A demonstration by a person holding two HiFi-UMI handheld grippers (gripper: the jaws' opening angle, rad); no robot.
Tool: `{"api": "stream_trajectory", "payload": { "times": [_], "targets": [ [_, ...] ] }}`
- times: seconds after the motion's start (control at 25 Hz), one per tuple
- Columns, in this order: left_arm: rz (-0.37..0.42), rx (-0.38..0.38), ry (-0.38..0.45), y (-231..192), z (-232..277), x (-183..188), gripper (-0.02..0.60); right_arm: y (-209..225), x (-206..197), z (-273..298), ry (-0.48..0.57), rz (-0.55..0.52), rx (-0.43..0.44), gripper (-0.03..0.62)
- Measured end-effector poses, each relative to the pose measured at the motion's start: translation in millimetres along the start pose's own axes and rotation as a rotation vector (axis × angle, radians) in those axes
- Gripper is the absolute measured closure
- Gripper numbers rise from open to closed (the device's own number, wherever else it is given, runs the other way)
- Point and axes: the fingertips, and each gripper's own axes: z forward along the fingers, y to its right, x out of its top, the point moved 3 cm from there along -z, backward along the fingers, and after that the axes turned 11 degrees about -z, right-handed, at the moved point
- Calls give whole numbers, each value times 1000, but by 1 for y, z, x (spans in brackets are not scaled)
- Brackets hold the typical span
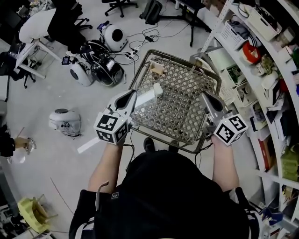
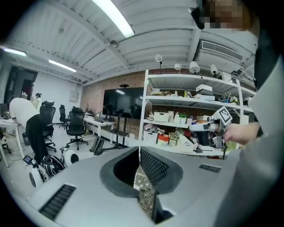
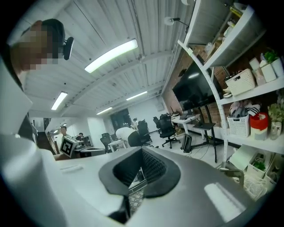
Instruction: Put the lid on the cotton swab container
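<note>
A wire mesh tray [image 1: 174,106] on a metal frame lies in front of me in the head view. On its far part sit a small white box-like thing [image 1: 158,89] and a small tan thing [image 1: 157,69]; I cannot tell which is the swab container or the lid. My left gripper [image 1: 132,94] hovers at the tray's left edge, jaws together and empty [image 2: 137,153]. Over the tray's right edge my right gripper [image 1: 205,95] is likewise shut on nothing [image 3: 141,153]. Both gripper views look level across the room, with only mesh showing between the jaws.
Shelving [image 1: 261,70] crowded with boxes and bins runs along the right. On the floor to the left lie round white and black devices [image 1: 81,72] [image 1: 65,122], cables [image 1: 140,42] and a white strip [image 1: 100,135]. Office chairs [image 1: 119,5] stand further off.
</note>
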Motion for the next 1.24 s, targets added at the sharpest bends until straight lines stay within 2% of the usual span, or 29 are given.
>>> {"api": "stream_trajectory", "payload": {
  "times": [0.12, 0.32, 0.68, 1.24],
  "targets": [
    [-8, 15, 49, 11, 1, 15, 565, 9, 20, -9, 46, -45, -1, 586],
    [-4, 31, 67, 27, 4, 22, 566, 17, 41, -21, 103, -94, -1, 586],
    [-1, 64, 81, 26, 2, 25, 566, 17, 40, -18, 108, -108, 15, 586],
    [-11, 69, 75, 17, 1, 22, 566, 7, 39, -6, 90, -120, 37, 586]
  ]
}}
